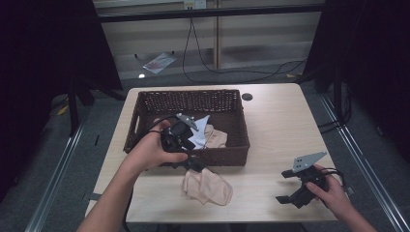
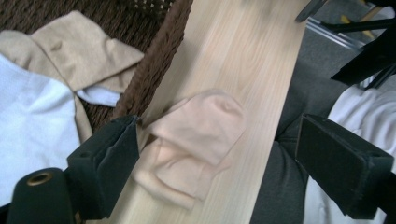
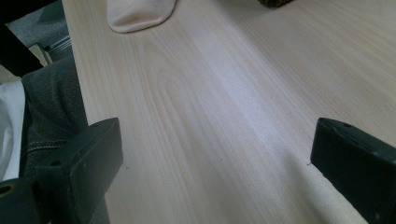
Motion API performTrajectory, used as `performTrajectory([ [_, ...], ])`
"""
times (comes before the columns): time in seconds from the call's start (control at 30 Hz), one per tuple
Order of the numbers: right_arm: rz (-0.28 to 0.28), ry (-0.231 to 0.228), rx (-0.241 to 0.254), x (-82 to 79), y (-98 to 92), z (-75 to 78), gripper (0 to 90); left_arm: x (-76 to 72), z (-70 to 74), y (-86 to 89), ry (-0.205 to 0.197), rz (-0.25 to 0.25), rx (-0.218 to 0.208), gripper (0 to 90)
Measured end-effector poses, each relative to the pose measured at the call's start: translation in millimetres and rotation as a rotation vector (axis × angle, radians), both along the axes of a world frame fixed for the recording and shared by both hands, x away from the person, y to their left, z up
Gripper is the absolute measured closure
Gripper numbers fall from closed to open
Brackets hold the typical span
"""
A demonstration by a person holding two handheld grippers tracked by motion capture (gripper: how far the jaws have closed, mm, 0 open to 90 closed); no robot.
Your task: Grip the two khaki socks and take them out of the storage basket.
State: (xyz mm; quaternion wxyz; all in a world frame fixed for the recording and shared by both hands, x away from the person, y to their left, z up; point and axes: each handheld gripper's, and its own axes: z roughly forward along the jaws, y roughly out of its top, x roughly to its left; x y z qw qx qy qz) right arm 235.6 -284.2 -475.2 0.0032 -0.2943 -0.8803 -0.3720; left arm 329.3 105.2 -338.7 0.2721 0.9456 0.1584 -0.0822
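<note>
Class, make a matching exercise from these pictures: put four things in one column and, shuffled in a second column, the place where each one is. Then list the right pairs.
Things:
1. peach sock
2. white cloth
3. wicker basket
4. right hand-held gripper

Places:
A. far half of the table
B. inside the basket
C. near right part of the table
D. on the table in front of the basket

Pairs: 1-D, 2-B, 3-A, 4-C

High view looks forward and down over the table. Left gripper view sits close above the sock ahead of its jaws, beside the basket. Right gripper view skims the tabletop; all share the sock.
</note>
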Motion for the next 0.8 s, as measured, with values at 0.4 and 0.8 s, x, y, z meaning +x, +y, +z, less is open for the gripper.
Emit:
performTrajectory([
  [0.4,0.000,-0.001,0.001,-0.1,0.3,-0.1,2.3,-12.7,-28.8,8.0,-0.008,0.007,-0.007,12.1],
  [0.8,0.002,-0.004,-0.004,0.0,1.0,-0.4,2.3,-28.8,-60.9,9.7,-0.028,-0.016,0.004,9.9],
])
